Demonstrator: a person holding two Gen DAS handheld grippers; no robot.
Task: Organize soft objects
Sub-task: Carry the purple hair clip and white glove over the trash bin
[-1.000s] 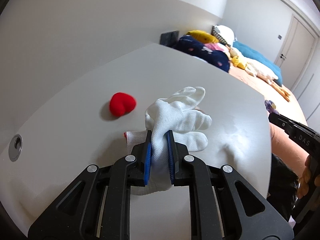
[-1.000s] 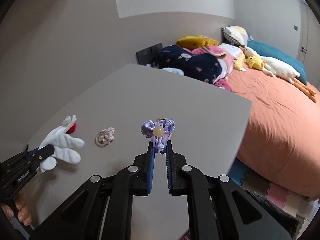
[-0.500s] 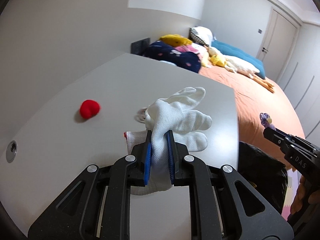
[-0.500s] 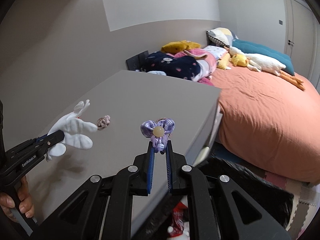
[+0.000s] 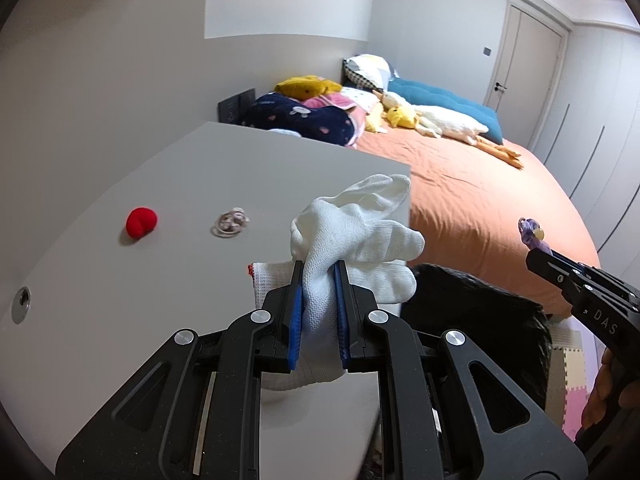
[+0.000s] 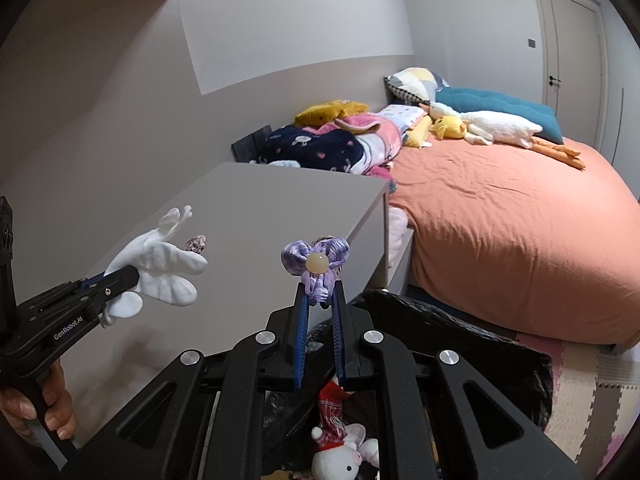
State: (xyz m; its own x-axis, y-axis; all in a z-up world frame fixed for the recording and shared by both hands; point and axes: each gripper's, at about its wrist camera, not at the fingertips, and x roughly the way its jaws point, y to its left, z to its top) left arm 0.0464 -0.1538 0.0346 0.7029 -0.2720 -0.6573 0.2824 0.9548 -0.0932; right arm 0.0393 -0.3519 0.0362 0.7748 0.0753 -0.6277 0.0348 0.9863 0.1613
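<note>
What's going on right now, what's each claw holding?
Left gripper shut on glove. Right gripper shut on purple bow, over black bag. Nothing in the way.

Left tool [image 5: 318,280] clamped on white glove [image 5: 352,232], right tool [image 6: 319,300] pinching purple scrunchie [image 6: 316,262], both raised

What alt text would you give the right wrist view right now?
The right gripper pinches a small purple fabric bow with a cream bead above an open black bag holding a plush toy. At left, the left gripper holds a white knit glove over the grey table.
</note>
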